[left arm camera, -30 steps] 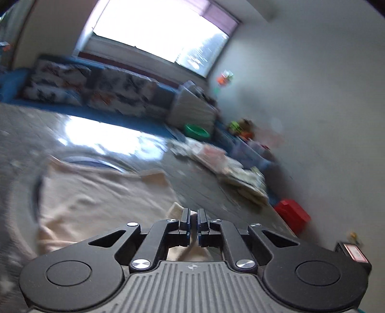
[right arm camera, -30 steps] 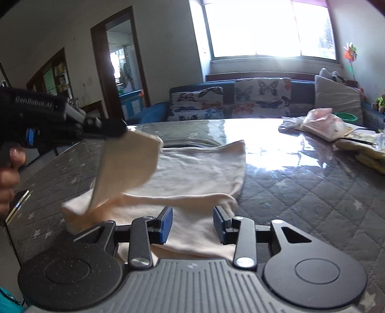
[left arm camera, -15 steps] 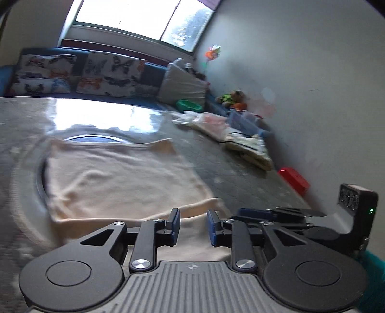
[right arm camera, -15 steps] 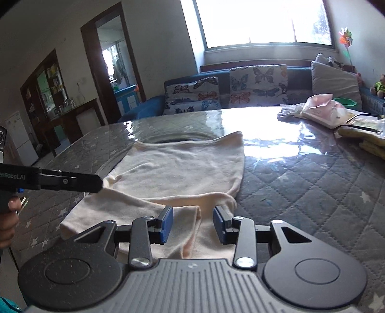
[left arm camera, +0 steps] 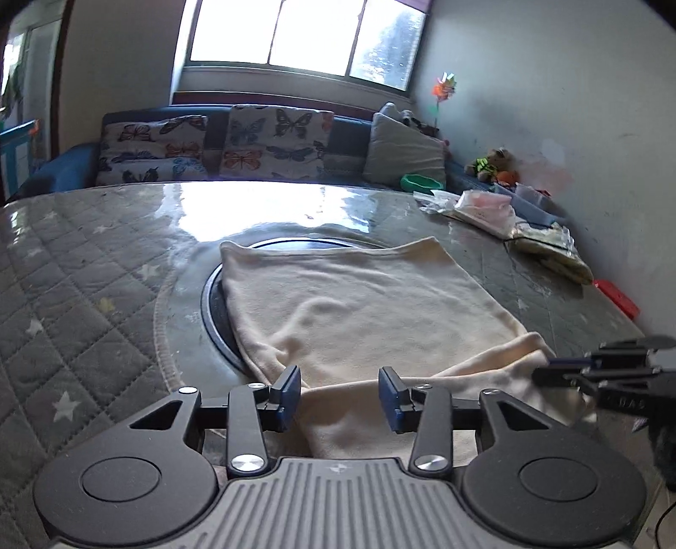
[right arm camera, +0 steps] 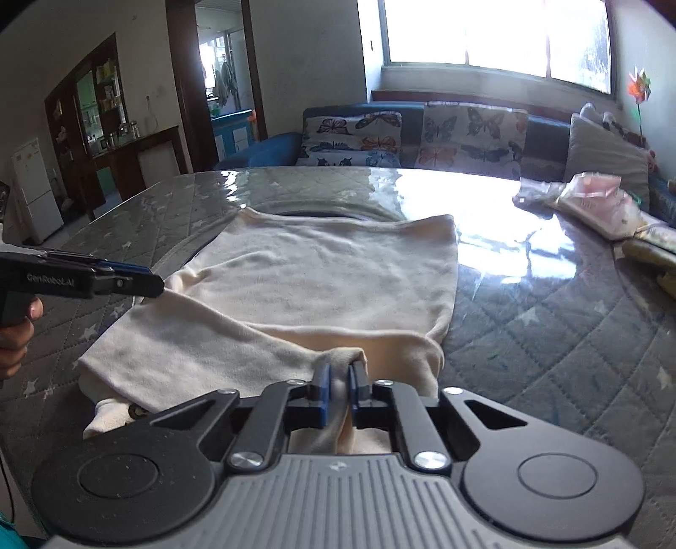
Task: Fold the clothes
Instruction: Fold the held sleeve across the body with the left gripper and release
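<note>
Right wrist view, nearest first: the right gripper (right arm camera: 339,386) has its blue pads pinched almost together on a bunched fold of the cream garment (right arm camera: 321,278) at its near edge. Beyond the pinch, the garment lies spread flat across the quilted grey table (right arm camera: 549,321), with a folded-over layer along its near left side. At the left, the left gripper (right arm camera: 156,287) reaches in sideways, its tip at the garment's left edge, and part of the person's hand (right arm camera: 17,333) shows behind it.

Left wrist view gives the other side: the left gripper (left arm camera: 340,390) stands wide open, holding nothing, with the garment (left arm camera: 359,304) showing through the gap. The right gripper (left arm camera: 538,371) enters from the right at the cloth's corner. Farther off, plastic-wrapped packages (left arm camera: 486,209) sit near the table's right edge, then a sofa with butterfly cushions (left arm camera: 270,145) under a bright window (left arm camera: 304,36).
</note>
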### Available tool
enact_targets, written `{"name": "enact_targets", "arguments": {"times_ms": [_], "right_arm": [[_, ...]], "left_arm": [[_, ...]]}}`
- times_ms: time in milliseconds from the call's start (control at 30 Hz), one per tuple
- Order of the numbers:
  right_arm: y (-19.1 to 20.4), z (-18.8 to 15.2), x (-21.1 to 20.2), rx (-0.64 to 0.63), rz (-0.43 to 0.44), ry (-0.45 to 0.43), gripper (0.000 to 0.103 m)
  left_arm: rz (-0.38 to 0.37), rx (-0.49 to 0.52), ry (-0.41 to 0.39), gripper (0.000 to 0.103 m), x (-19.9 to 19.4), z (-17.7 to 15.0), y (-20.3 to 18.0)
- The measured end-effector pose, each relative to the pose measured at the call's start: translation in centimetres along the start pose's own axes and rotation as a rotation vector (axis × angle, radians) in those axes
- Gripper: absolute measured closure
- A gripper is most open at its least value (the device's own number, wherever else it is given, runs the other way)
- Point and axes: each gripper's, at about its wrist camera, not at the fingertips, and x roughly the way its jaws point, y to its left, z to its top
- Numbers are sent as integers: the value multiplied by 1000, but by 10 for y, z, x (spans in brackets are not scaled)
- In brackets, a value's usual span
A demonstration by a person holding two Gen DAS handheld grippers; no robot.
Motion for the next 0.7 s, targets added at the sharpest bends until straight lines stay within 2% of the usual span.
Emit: {"name": "enact_targets", "arguments": {"times_ms": [100,133,167,233,300,367,433,567,700], "right_arm": [[3,8,-2,-29,-16,-26,96],[3,8,-1,-31,-22,-24,96],[3,8,0,-33,-27,-22,96],[2,7,2,-38,-39,-18,96],[2,7,4,-42,-50,-13,94],[1,7,6,-47,-62,-9,87],[0,7,7,-52,-73,-6,86],[11,15,-6,-105,-28,-63,86],[17,14,4,-123,7,-34,86]], "left_arm": [[3,33,3,66,9,0,1],[13,48,7,83,11,-1,1],[25,68,11,93,12,-2,1],[60,91,10,98,12,-4,2],[86,88,8,100,9,-6,6],[111,84,6,101,7,-7,11],[125,82,2,101,4,-7,14],[48,78,-24,100,-4,-2,5],[-21,113,-9,98,2,-1,-11]]}}
